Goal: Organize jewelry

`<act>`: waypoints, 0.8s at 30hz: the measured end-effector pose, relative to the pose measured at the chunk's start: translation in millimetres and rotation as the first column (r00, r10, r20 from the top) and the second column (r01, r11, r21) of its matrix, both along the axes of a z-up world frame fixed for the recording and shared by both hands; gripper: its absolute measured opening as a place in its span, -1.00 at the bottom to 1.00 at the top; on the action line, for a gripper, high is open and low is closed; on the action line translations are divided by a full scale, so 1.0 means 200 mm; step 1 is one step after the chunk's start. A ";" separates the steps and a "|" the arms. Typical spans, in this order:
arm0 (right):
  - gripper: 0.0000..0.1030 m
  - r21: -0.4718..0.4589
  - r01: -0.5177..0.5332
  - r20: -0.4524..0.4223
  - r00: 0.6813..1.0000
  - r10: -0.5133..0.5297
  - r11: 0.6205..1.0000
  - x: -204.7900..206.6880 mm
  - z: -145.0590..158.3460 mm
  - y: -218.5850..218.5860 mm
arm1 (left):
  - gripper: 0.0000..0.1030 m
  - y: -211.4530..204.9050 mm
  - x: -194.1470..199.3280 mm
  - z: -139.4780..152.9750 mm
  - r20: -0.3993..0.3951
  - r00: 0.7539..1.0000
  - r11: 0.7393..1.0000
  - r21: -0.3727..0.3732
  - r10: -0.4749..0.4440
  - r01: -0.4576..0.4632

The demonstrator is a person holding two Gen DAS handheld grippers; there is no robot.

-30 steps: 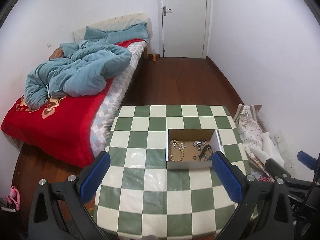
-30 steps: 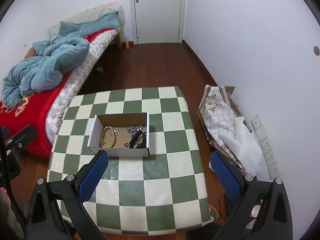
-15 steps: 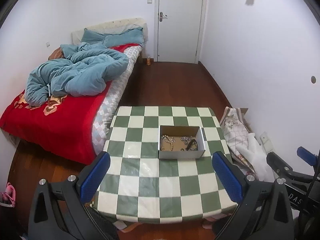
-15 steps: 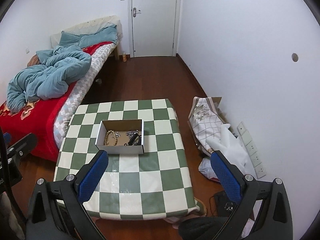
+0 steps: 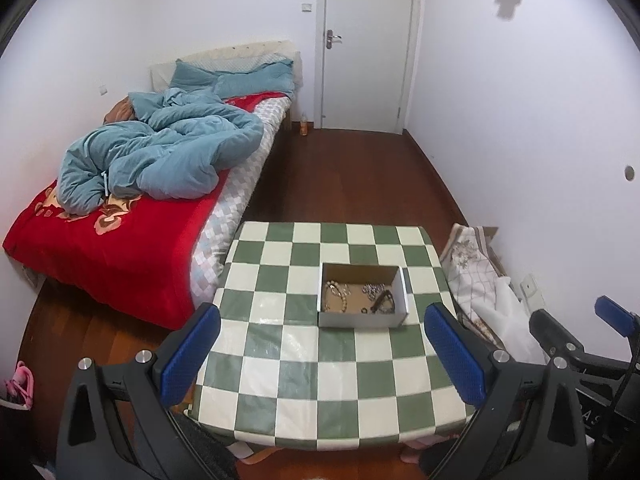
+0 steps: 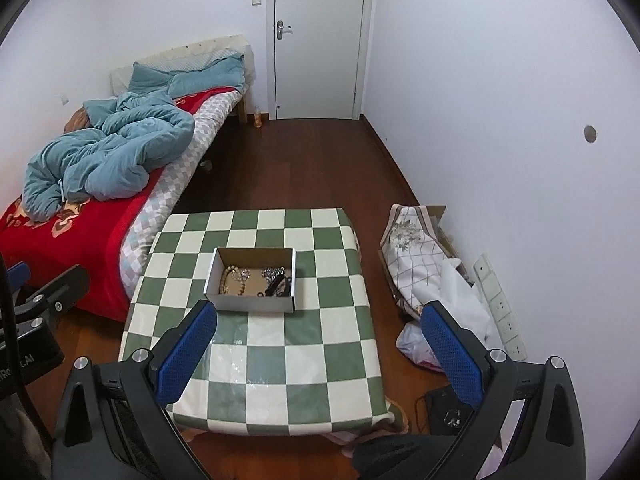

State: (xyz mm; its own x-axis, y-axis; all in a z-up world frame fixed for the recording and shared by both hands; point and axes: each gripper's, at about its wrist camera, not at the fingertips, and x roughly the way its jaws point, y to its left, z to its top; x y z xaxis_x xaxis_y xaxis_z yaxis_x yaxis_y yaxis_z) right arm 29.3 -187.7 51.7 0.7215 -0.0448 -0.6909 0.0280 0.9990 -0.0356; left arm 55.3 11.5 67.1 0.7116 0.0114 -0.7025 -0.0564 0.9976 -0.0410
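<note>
An open cardboard box (image 5: 362, 296) (image 6: 252, 280) sits on the green and white checkered table (image 5: 320, 364) (image 6: 260, 356). Inside lie a tan bead bracelet (image 5: 334, 294) (image 6: 228, 280), a silvery chain (image 5: 372, 289) (image 6: 274, 271) and a dark piece (image 5: 384, 302) (image 6: 280, 286). My left gripper (image 5: 320, 348) is open and empty, high above the table's near half. My right gripper (image 6: 320, 344) is open and empty, also high above the table, well short of the box.
A bed (image 5: 120, 216) with a red cover and a blue duvet (image 5: 160, 156) stands left of the table. Folded cloths and bags (image 6: 424, 264) lie against the right wall. A closed door (image 5: 364, 44) is at the far end, across brown floor (image 5: 352, 184).
Both grippers have pulled back and risen away from the table; the box now looks smaller and farther off. Both stay open and empty.
</note>
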 end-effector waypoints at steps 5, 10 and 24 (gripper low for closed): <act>1.00 -0.003 0.015 -0.007 1.000 -0.015 1.000 0.11 -0.02 0.00 | 1.00 0.00 0.07 -0.03 -0.007 1.000 1.000 -0.001 0.008 -0.008; 1.00 -0.014 0.024 -0.030 0.999 -0.024 1.000 0.21 -0.06 0.00 | 1.00 0.00 0.13 -0.08 -0.026 0.999 1.000 0.010 0.020 -0.020; 1.00 -0.046 0.029 -0.083 0.996 -0.033 0.999 0.37 -0.20 0.02 | 1.00 0.02 0.24 -0.20 -0.073 0.996 0.998 0.030 0.049 -0.047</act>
State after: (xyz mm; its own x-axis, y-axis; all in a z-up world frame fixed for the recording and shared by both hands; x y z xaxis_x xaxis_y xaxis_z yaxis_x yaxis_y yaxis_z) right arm 103.2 -183.3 12.5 0.6589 -0.0986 -0.7458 0.0539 0.9950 -0.0839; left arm 102.9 14.8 27.9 0.6562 0.0649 -0.7518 -0.1065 0.9943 -0.0072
